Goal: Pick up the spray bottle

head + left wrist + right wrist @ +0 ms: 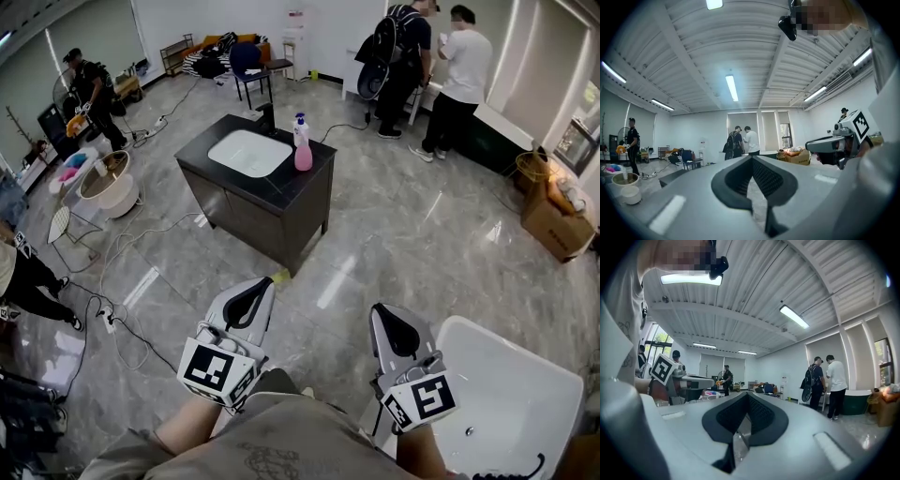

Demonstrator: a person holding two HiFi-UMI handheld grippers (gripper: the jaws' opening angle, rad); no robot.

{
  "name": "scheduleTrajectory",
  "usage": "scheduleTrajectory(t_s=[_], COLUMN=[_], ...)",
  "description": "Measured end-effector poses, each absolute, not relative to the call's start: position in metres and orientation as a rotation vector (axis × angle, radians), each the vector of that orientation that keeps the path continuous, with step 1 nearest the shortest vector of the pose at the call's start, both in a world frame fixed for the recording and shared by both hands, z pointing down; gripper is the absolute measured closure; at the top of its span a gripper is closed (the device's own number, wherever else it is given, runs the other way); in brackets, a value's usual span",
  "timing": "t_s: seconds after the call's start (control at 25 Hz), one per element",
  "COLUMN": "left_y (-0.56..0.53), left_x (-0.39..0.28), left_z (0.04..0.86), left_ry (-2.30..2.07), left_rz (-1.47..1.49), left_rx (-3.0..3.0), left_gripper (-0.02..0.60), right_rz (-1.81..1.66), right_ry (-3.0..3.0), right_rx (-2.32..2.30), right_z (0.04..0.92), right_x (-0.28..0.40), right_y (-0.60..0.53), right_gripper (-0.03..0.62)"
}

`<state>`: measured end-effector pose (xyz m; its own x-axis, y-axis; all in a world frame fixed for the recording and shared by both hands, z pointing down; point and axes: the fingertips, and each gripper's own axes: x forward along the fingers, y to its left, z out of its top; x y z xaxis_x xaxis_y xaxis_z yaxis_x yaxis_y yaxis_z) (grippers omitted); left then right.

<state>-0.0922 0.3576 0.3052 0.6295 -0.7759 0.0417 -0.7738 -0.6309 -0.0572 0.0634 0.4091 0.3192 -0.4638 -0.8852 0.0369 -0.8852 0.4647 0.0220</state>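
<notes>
Two shut tools (pixel 255 292) (pixel 390 321), spray bottle (pixel 302 142) head view only

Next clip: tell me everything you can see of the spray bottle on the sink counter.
The spray bottle has a pink, seemingly plastic body, a paler neck and a blue trigger head. It stands upright on the dark countertop of the sink cabinet, just right of the white basin and near the black tap. Only the countertop touches it. The left gripper and right gripper are shut, empty and far from it.
</notes>
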Motion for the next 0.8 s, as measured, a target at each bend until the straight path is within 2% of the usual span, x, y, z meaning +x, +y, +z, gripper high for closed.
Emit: scheduleTrajectory(t_s=[0.2,0.24,0.28,0.4,0.8], left_y=[0.355,0.354,0.353,0.347,0.304], left_x=[-0.096,-0.097,-0.097,-0.096,-0.094], left_z=[0.3,0.296,0.292,0.29,0.305], left_ry=[1.378,1.39,1.396,1.399,1.411], left_rz=[0.006,0.047,0.07,0.046,0.021], left_rx=[-2.786,-2.769,-2.752,-2.727,-2.764], left_gripper=[0.572,0.494,0.448,0.387,0.371], right_rz=[0.019,0.026,0.033,0.049,0.061], right_ry=[-2.643,-2.639,-2.635,-2.617,-2.587], right_rx=[1.616,1.62,1.623,1.634,1.628], right_z=[0.324,0.326,0.327,0.331,0.338], right_x=[0.066,0.068,0.07,0.075,0.077], right_y=[0.411,0.411,0.41,0.406,0.368], right_gripper=[0.566,0.566,0.566,0.566,0.566])
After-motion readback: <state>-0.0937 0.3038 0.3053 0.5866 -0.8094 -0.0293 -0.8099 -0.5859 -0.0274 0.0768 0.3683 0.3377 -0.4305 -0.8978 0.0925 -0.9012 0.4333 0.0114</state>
